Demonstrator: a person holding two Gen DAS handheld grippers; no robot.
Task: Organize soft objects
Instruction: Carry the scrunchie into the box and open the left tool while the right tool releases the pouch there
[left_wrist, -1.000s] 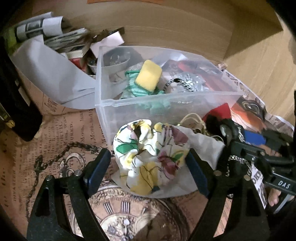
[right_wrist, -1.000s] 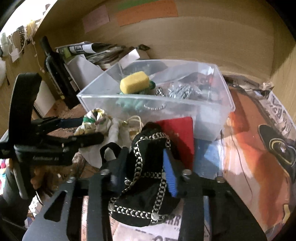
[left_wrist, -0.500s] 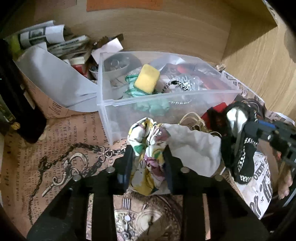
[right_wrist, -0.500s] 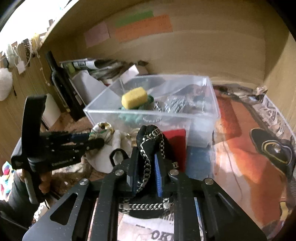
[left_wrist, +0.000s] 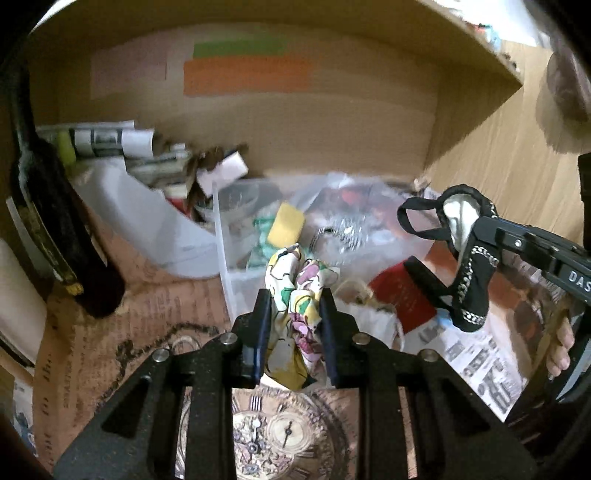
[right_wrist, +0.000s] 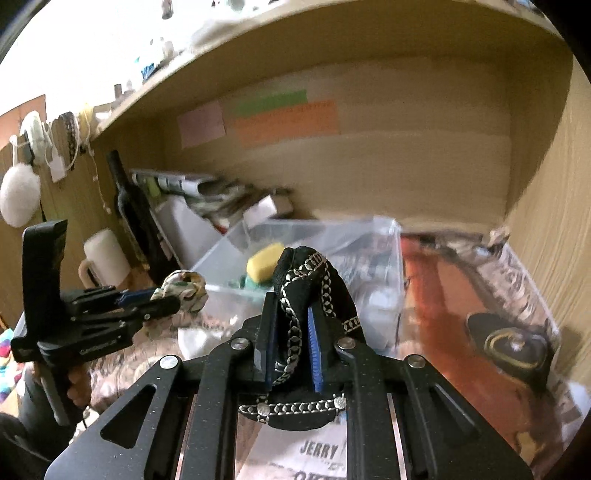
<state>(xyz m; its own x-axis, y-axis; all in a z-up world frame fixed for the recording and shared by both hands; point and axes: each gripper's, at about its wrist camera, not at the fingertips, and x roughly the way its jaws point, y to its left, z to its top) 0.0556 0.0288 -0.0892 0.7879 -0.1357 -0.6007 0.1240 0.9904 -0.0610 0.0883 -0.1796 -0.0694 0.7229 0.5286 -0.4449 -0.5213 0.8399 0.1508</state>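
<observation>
My left gripper (left_wrist: 295, 306) is shut on a floral fabric scrunchie (left_wrist: 295, 295) and holds it lifted in front of the clear plastic bin (left_wrist: 225, 258). It also shows in the right wrist view (right_wrist: 184, 290). My right gripper (right_wrist: 290, 321) is shut on a black pouch with silver chain trim (right_wrist: 306, 280), raised above the desk. That pouch also shows in the left wrist view (left_wrist: 471, 266), hanging at the right. The bin (right_wrist: 391, 258) holds a yellow sponge (left_wrist: 286, 229), green fabric and shiny items.
A white cloth (left_wrist: 369, 321) and a red card (left_wrist: 402, 299) lie in front of the bin. A dark bottle (left_wrist: 48, 221) stands at the left, with papers (left_wrist: 122, 142) behind. A white mug (right_wrist: 105, 258) stands at the left. Wooden walls close the back and right.
Both grippers have risen from the desk with their loads. The left closed on the scrunchie and lifted it off the white cloth; the right lifted the black pouch higher.
</observation>
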